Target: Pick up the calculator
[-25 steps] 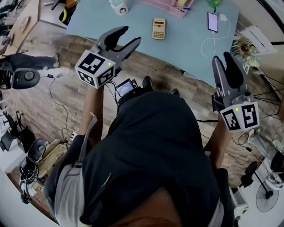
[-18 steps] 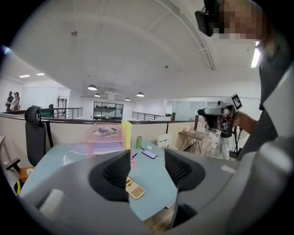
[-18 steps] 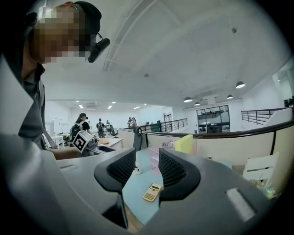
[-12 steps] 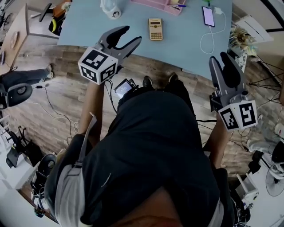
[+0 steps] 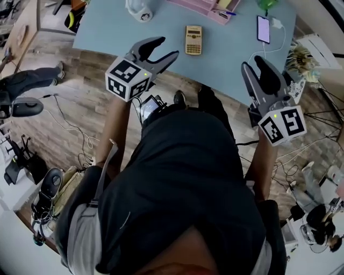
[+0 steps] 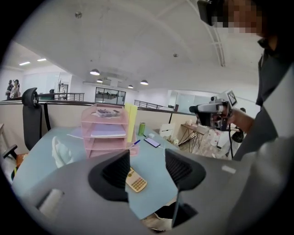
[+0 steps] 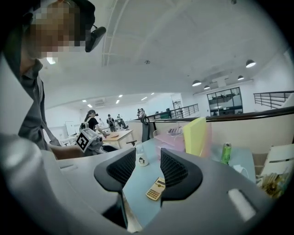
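The beige calculator (image 5: pixel 193 40) lies flat on the light blue table (image 5: pixel 226 53), near its front edge. Both grippers hang in the air short of the table, on the person's side of it. My left gripper (image 5: pixel 163 49) is left of the calculator and its jaws are opening, with nothing between them. The left gripper view shows the calculator (image 6: pixel 136 181) on the table beyond the left jaw. My right gripper (image 5: pixel 252 64) is open and empty to the right. In the right gripper view the calculator (image 7: pixel 155 189) shows through the gap between the jaws.
A pink paper tray (image 5: pixel 207 6) stands at the table's back, a white bottle (image 5: pixel 141 8) to its left. A phone (image 5: pixel 263 28) on a white cable lies at the right. A green can (image 7: pixel 225 153) stands by the tray. Wood floor with cables lies below.
Both grippers have drawn in toward the table and each other: the left one rightward, the right one leftward and forward. The calculator has not moved on the table.
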`<state>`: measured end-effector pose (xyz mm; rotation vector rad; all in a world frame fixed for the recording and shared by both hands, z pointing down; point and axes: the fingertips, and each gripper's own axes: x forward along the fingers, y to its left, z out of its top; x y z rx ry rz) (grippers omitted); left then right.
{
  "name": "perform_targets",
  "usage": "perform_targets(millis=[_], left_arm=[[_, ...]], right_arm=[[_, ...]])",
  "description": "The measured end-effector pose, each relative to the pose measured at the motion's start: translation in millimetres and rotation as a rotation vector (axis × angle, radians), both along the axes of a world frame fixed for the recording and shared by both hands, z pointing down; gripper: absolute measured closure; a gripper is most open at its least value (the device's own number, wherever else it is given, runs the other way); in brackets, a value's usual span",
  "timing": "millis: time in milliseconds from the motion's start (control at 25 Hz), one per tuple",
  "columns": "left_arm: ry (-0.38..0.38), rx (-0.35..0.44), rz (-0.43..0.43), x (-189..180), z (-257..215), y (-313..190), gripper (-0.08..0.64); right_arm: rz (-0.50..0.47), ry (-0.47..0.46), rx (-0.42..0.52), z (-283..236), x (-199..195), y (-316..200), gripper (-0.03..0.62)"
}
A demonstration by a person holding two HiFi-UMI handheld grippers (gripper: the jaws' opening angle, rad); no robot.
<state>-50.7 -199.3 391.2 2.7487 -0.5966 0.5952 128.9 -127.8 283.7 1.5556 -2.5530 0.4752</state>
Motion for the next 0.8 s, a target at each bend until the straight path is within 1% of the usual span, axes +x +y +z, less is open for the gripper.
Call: perform_targets(millis=[200, 440, 600, 800], left_arm=[[-0.025, -0.059, -0.058, 11, 26, -11, 0.301], [-0.034, -0.131, -0.151, 17, 59, -33, 0.301], [-0.044, -0.176, -0.197, 20, 84, -50, 0.301], [-0.051, -0.240, -0.252, 22, 120, -70, 0.301]], right_arm=[[-0.111, -0.014, -0.039, 29, 2, -50, 0.440], [-0.208, -0.037, -0.105, 72, -3, -96, 0.440], [-0.247, -0.060, -0.172, 105, -8, -123, 0.440], [-0.277, -0.091, -0.279, 158, -15, -148, 0.441]])
